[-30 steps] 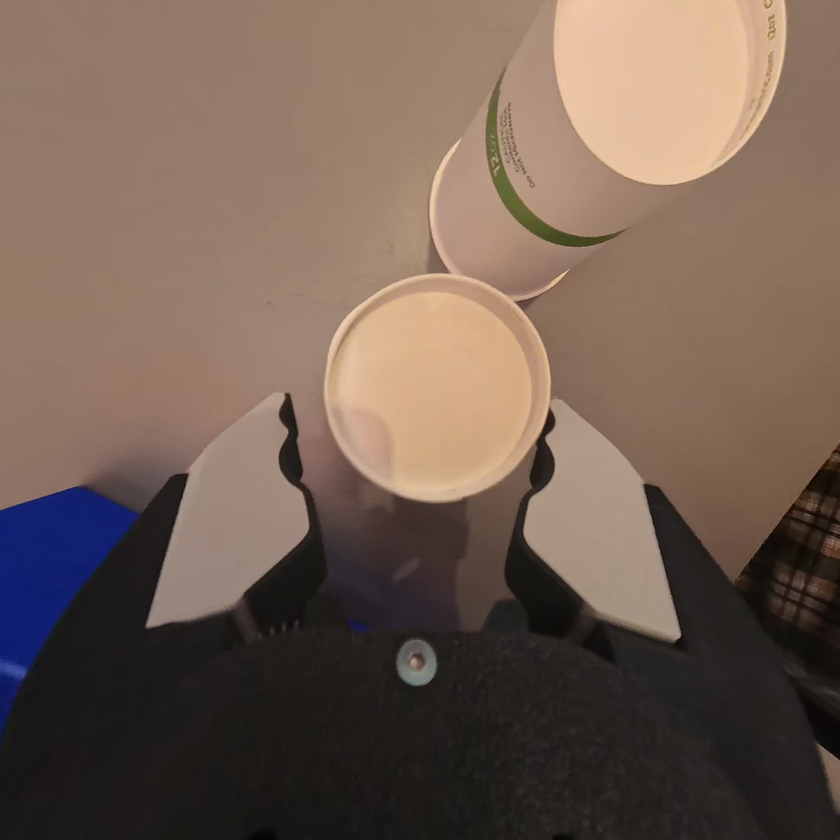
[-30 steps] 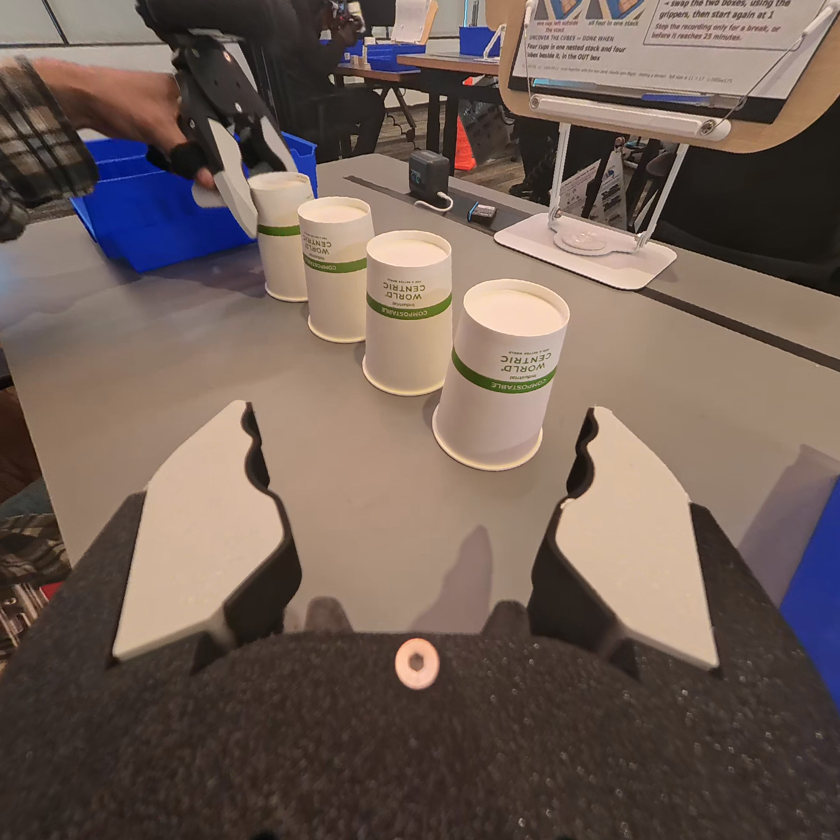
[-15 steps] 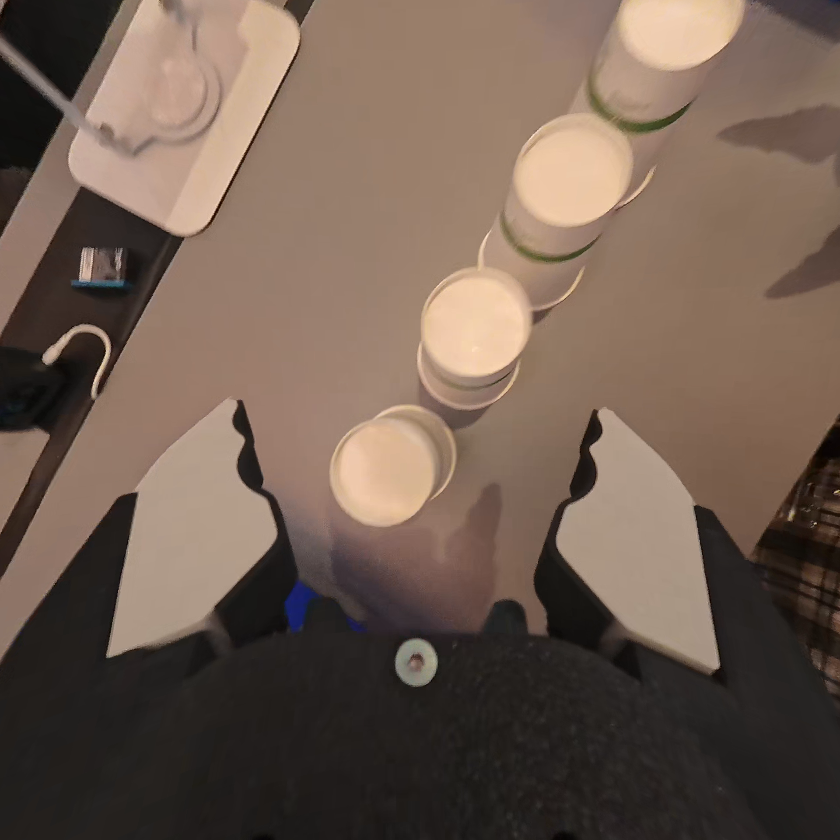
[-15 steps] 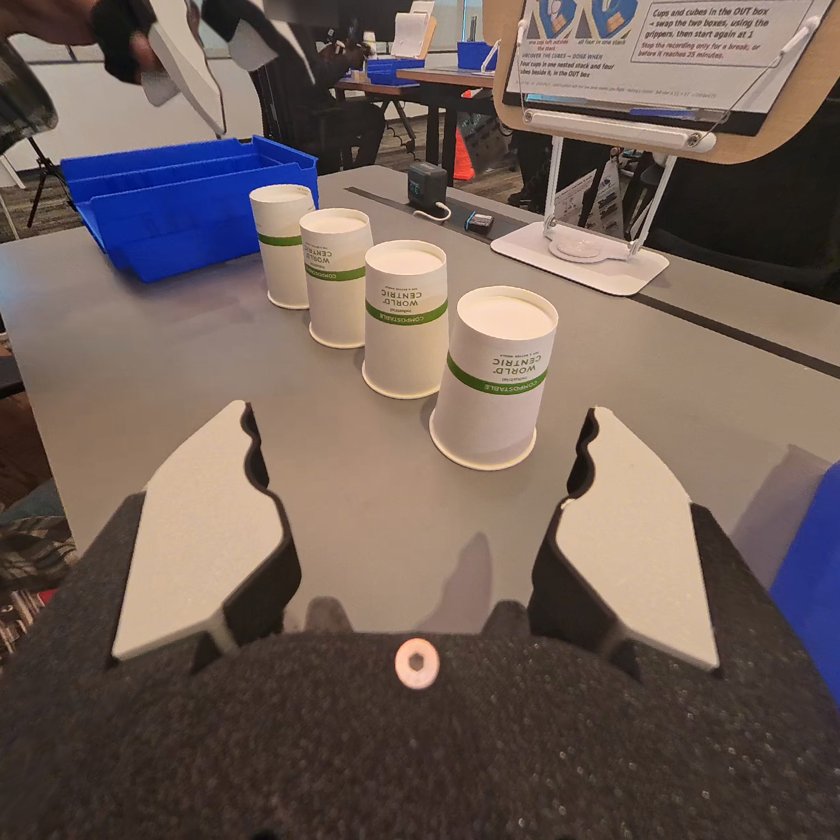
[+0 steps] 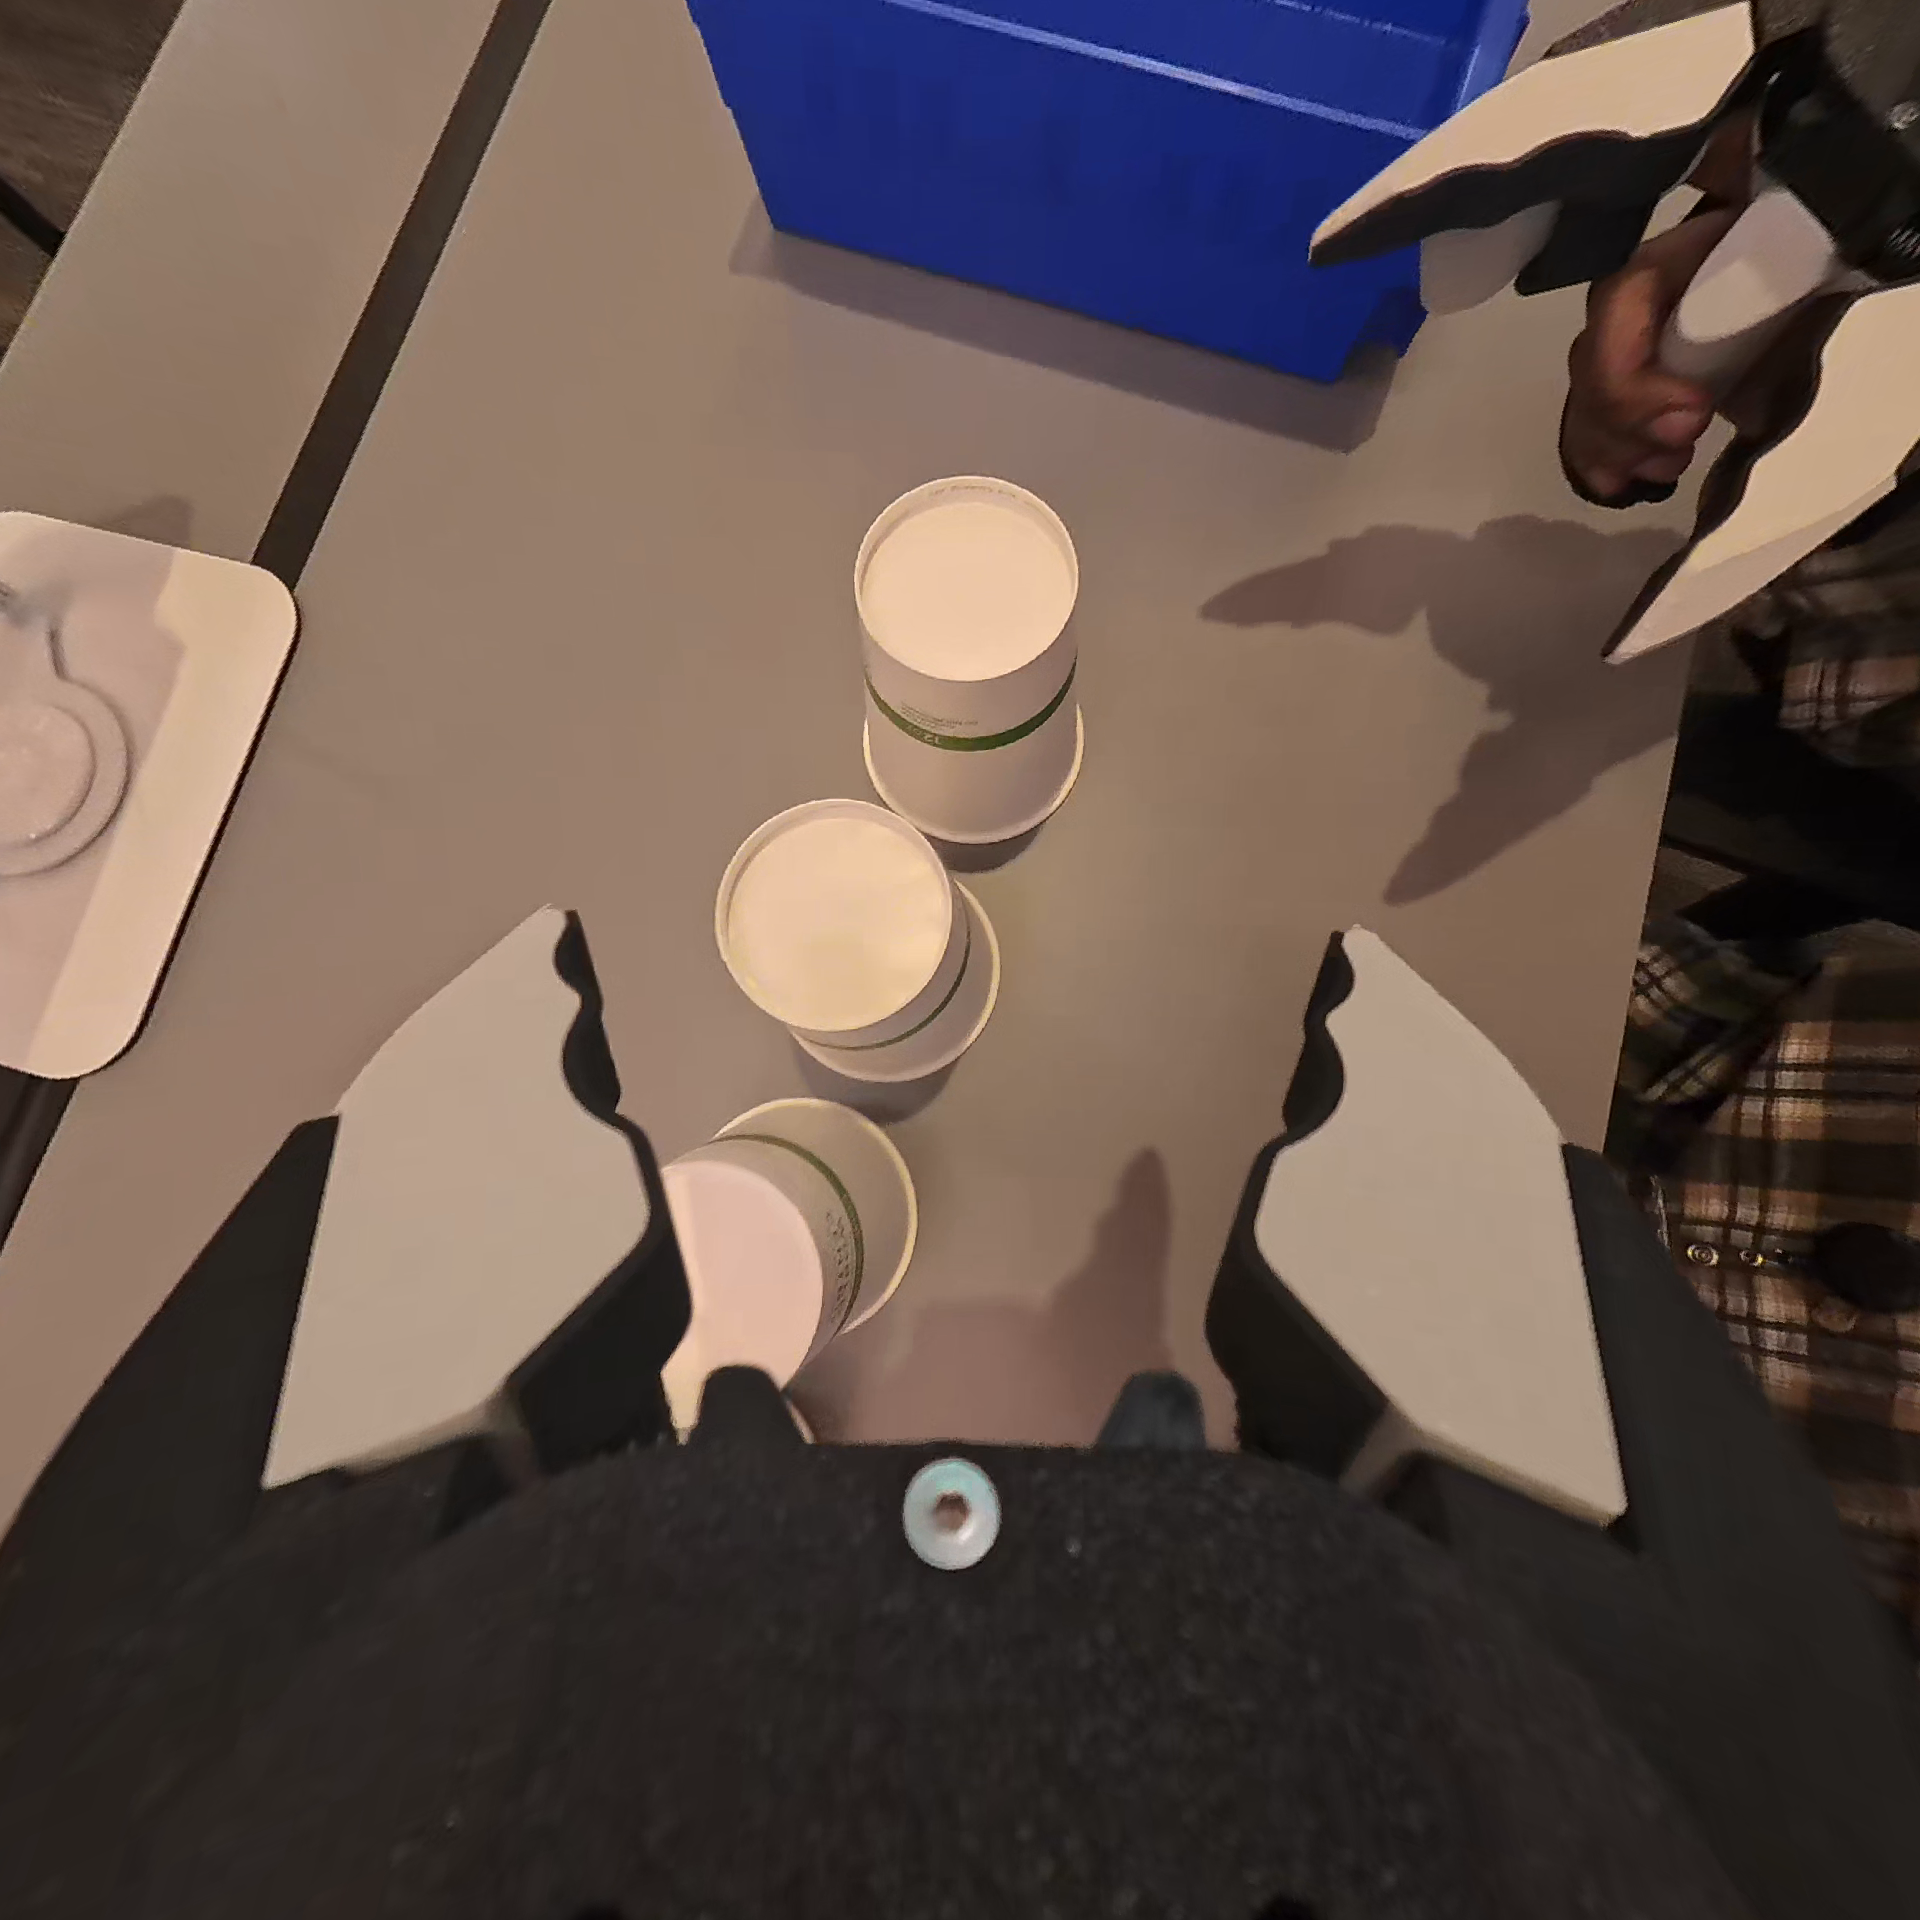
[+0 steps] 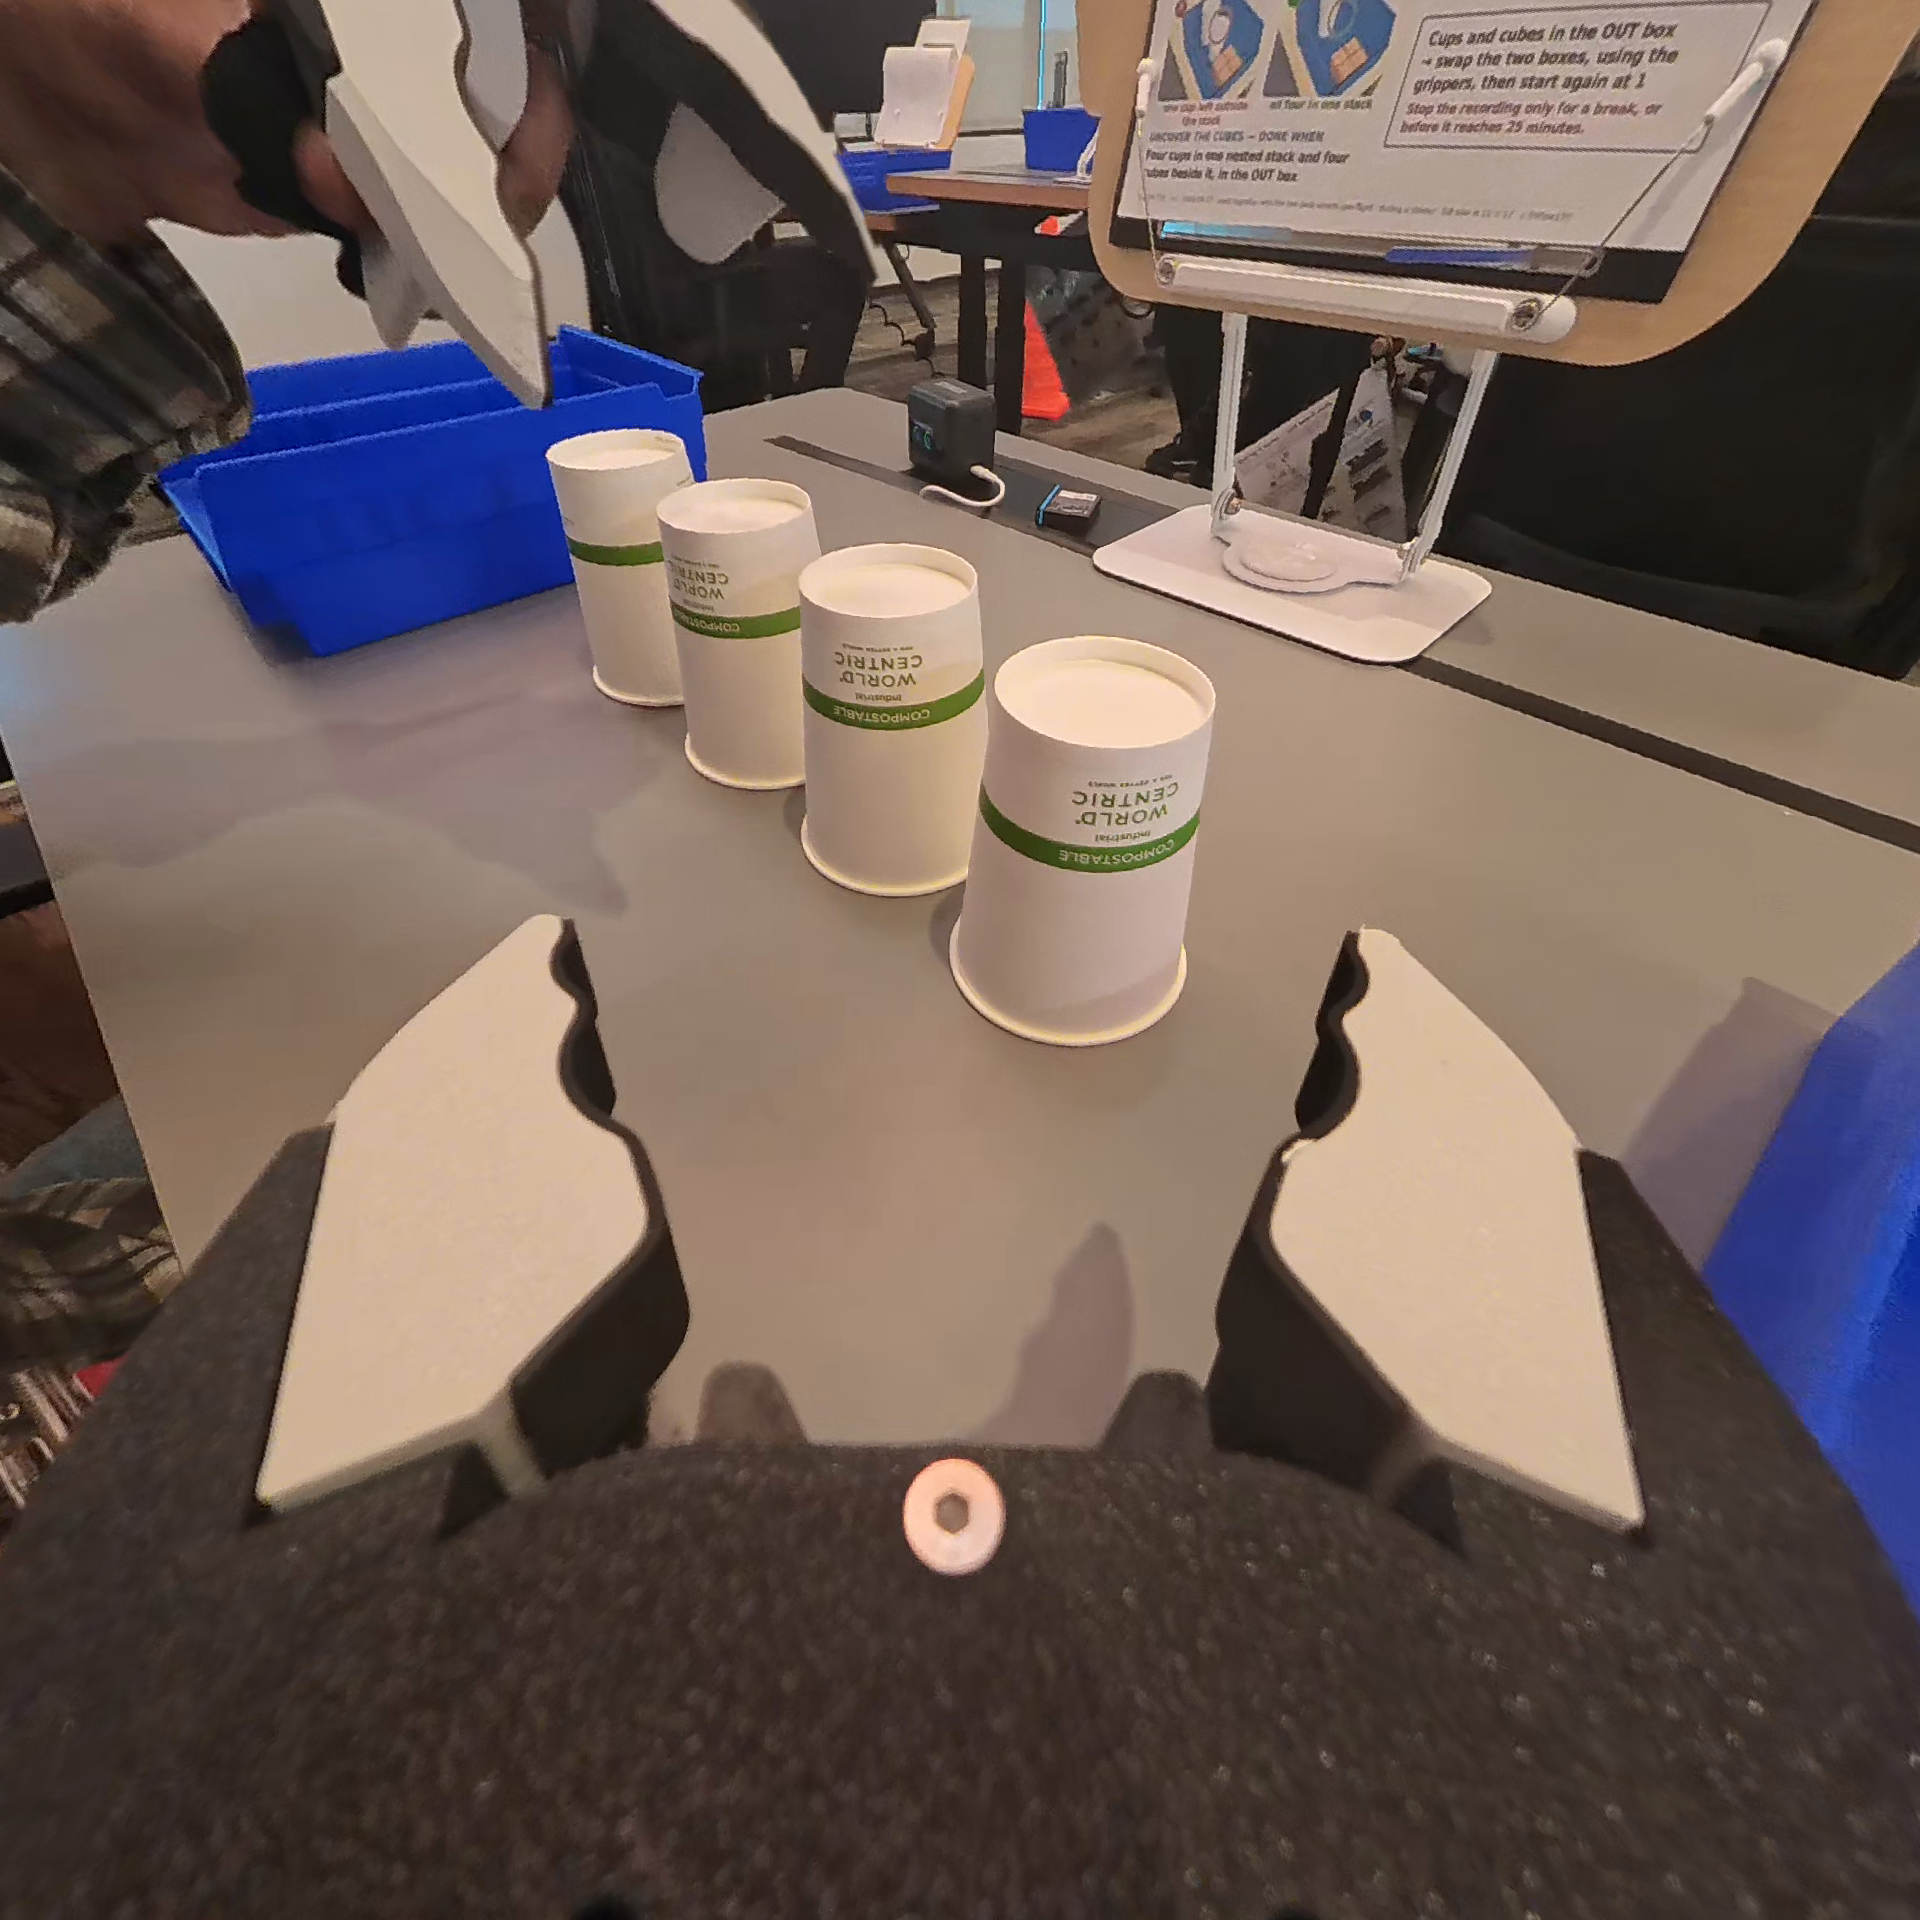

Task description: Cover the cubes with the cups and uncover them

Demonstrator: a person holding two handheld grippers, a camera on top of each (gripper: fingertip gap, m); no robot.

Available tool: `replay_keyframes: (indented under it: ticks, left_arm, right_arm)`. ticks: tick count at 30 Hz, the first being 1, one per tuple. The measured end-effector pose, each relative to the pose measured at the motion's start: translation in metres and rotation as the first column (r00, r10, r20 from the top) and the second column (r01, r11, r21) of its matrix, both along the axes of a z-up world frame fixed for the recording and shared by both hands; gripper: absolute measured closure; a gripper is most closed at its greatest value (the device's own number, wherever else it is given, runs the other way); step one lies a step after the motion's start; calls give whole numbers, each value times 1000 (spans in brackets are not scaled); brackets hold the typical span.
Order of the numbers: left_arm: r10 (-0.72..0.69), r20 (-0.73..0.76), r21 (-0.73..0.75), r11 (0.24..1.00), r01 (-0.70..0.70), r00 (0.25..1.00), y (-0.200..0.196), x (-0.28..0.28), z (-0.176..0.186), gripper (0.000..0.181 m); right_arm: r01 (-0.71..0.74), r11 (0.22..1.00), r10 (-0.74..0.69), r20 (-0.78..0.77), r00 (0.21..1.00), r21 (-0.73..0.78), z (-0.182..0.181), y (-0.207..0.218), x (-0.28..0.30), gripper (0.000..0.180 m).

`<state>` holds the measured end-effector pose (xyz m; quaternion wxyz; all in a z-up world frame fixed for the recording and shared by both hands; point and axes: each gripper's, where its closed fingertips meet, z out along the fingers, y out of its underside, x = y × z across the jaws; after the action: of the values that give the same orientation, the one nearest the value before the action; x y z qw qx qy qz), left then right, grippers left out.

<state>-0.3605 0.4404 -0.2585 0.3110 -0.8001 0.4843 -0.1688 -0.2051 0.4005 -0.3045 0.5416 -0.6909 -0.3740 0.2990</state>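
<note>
A: Looking down from the left tool [image 5: 951, 1049], what do you see?

B: Three white cups with green bands, all upside down on the grey bench [image 5: 540, 436]. The tool is high over them with its jaws wide apart, holding nothing. The nearest cup [image 5: 790, 1226] is low in the gap, right by the left finger [image 5: 468, 1174]. It may sit well under the tool; the view from above makes that hard to tell. The middle cup [image 5: 857, 935] and the far cup [image 5: 971, 665] line up ahead, toward a blue bin [image 5: 1091, 156].

A: And the right tool [image 6: 961, 1049]?

B: Wide open too, and empty. It is low, near the bench edge. Four cups stand in a row going away from it. The closest cup [image 6: 1086, 842] is just ahead of the gap, a bit to the right, not touching either finger. Next come the second cup [image 6: 894, 717], the third cup [image 6: 743, 634] and the last cup [image 6: 623, 566], which is beside another blue bin [image 6: 416, 499].

A: Any cubes?

B: The cups hide whatever is under them.

A: What else is there?

B: A white stand [image 6: 1299, 582] holding a board, past the cups.
</note>
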Motion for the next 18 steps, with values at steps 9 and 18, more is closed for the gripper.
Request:
replay_keyframes:
  ticks: [9, 18]
  left_arm:
    - [93, 167, 53, 993, -103, 981, -21, -29, 12, 61]
    - [204, 372, 50, 970, -239, 905, -69, -76, 2, 66]
  right_arm:
    - [4, 1000, -4, -4, 1000, -7, -3, 3, -1, 51]
    - [-5, 1000, 5, 12, 1000, -13, -7, 2, -8, 51]
